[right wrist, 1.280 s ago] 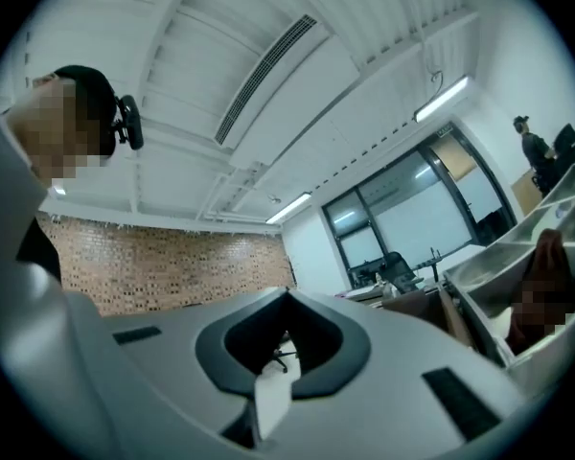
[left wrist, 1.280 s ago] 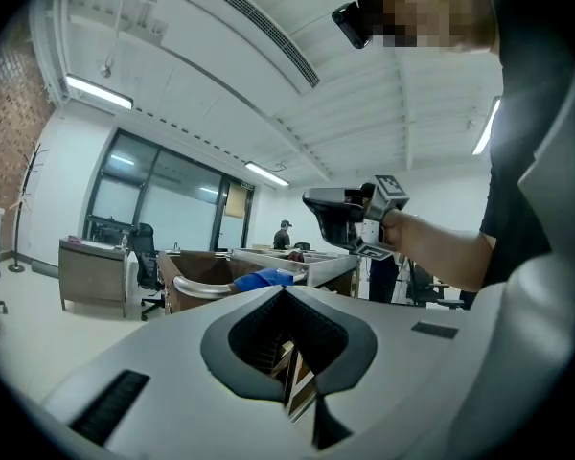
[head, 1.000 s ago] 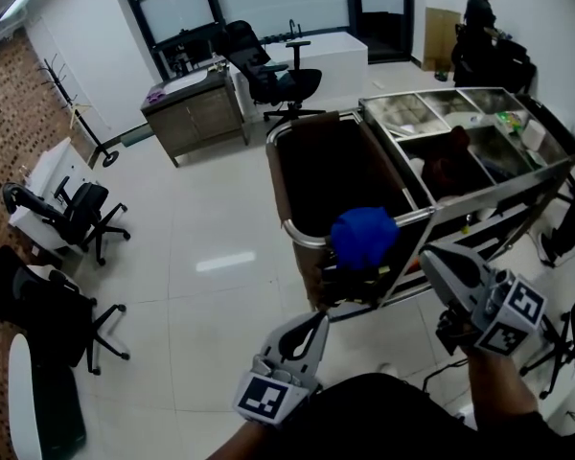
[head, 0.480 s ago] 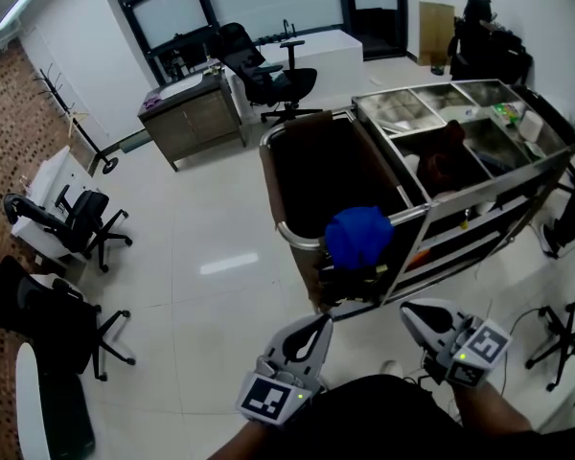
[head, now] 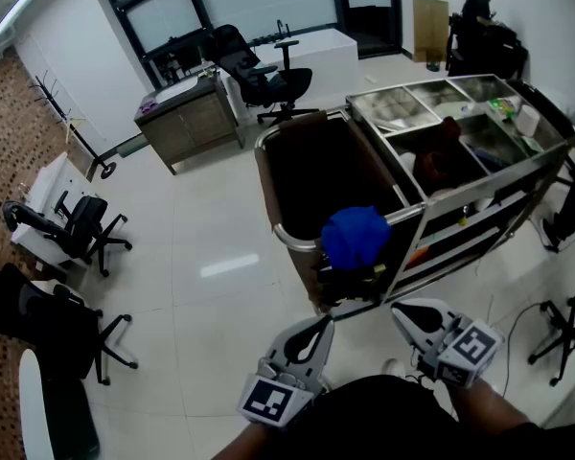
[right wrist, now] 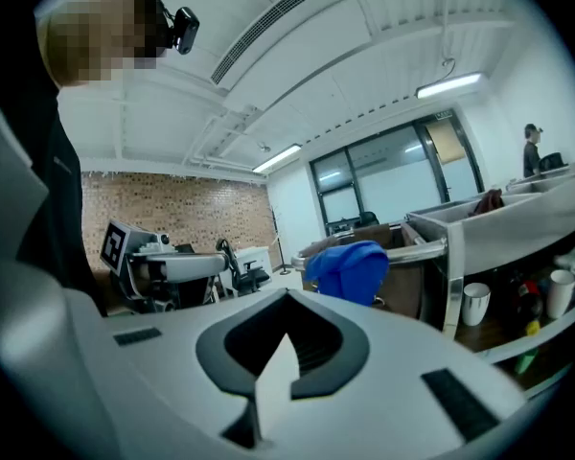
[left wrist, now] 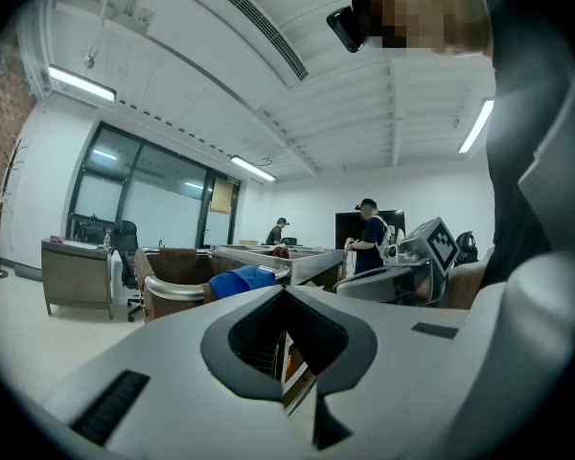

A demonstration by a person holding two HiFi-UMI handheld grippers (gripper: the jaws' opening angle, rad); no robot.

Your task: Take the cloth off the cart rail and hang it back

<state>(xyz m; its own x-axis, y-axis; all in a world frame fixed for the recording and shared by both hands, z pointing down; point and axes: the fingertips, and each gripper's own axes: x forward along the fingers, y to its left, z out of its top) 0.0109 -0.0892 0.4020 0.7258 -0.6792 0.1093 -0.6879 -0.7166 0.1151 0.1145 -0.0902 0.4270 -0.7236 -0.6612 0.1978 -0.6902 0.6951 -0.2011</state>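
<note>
Near field, head view: left gripper (head: pixel 318 326) sits at 11 o'clock, low and close to us, tips aimed up toward the cart (head: pixel 489 197). Its own view shows the jaws brought together at the tips, nothing between them. Right gripper (head: pixel 403 312) sits at 1 o'clock, also close to us and pointed at the cart. Its jaws are closed as well and empty.

We record both grippers clear of the cart, touching nothing.

Mid field, 12 o'clock: the blue cloth (head: pixel 356 236) hangs bunched over the chrome rail (head: pixel 292 240) at the cart's near end, draped down the front. Neither gripper touches it. Just behind the rail is the dark bin (head: pixel 316 175). From 12 to 2 o'clock the cart top carries steel trays (head: pixel 402 111). The right gripper view shows a white cup (right wrist: pixel 475 305) on a lower shelf.

Far field: black office chair (head: pixel 81 220) at 10 o'clock; wooden desk (head: pixel 187 118) at 11 o'clock, with a second black chair (head: pixel 268 75) just to its right; a person (head: pixel 481 8) stands at 1 o'clock near the back wall.
</note>
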